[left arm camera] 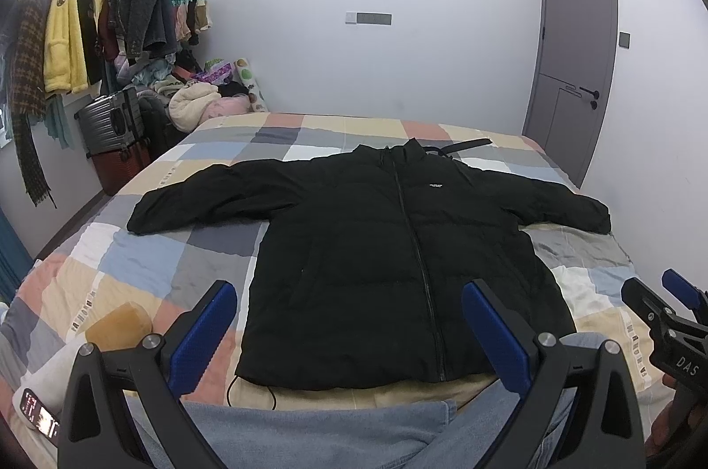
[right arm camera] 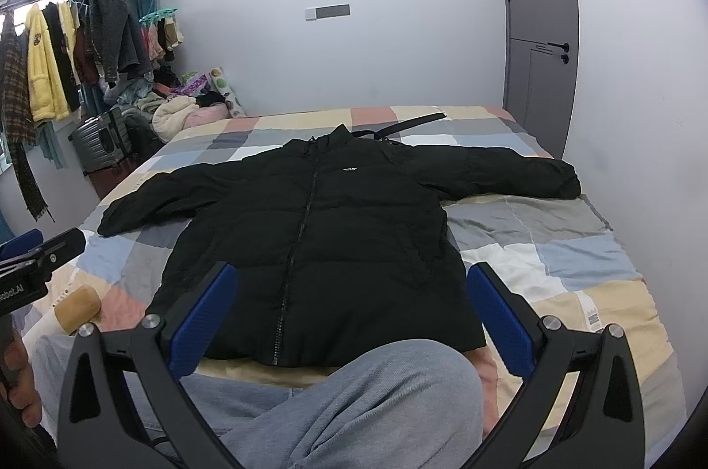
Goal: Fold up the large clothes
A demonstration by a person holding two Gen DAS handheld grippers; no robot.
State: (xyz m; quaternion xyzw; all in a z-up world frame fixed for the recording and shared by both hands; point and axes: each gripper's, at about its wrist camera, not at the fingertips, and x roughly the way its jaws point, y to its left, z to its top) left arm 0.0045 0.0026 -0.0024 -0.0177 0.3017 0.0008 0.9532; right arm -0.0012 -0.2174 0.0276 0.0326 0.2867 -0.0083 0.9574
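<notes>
A black puffer jacket lies flat and zipped on the checked bed, both sleeves spread out sideways, collar at the far end. It also shows in the right wrist view. My left gripper is open and empty, held above the jacket's near hem. My right gripper is open and empty, also above the near hem; it shows at the right edge of the left wrist view. The left gripper shows at the left edge of the right wrist view.
My grey-trousered knee is in front of the hem. A tan cylinder and a phone lie on the bed at near left. A black strap lies behind the collar. Clothes rack, suitcases and door surround the bed.
</notes>
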